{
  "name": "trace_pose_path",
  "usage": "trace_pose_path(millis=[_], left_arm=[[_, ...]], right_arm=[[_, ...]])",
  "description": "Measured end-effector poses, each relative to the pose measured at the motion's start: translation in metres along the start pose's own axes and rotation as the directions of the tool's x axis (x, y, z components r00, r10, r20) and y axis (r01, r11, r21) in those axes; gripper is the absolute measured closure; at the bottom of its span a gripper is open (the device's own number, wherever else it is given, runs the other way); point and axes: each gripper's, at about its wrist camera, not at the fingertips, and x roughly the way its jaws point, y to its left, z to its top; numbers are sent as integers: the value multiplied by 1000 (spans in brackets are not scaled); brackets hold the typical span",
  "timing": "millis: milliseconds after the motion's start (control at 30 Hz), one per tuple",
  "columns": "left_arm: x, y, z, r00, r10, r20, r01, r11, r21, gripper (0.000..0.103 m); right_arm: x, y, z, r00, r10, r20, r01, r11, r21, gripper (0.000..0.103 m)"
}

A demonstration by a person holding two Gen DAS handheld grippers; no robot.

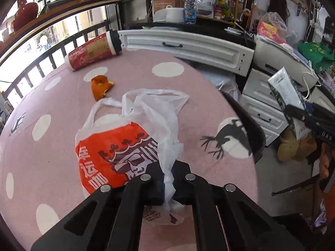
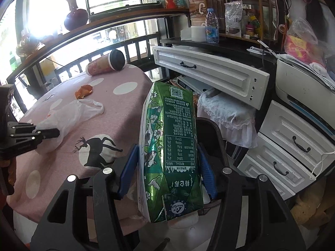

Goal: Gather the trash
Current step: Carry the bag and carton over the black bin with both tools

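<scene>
The left tongs are pinched tight on a fold of the white plastic bag, which lies on the pink dotted bench at lower centre of the left wrist view. The right tongs stand partly open, blue pads pressed on a green drink carton — held upright, centre frame. Toward the upper left lie an orange wrapper and a red cup on its side.
</scene>
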Motion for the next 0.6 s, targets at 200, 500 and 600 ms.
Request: trace_pose_path(millis=[200, 500, 600], left_arm=[[-41, -60, 54, 980, -139, 143, 123, 986, 115, 99], [11, -134, 108, 909, -412, 57, 409, 911, 58, 99], [53, -149, 99, 921, -390, -10, 390, 921, 24, 99]], right_arm=[[-17, -27, -8, 998, -54, 15, 54, 997, 50, 47], [-42, -65, -28, 992, -127, 11, 124, 984, 128, 47], [-48, -75, -37, 990, -143, 3, 141, 978, 152, 47]])
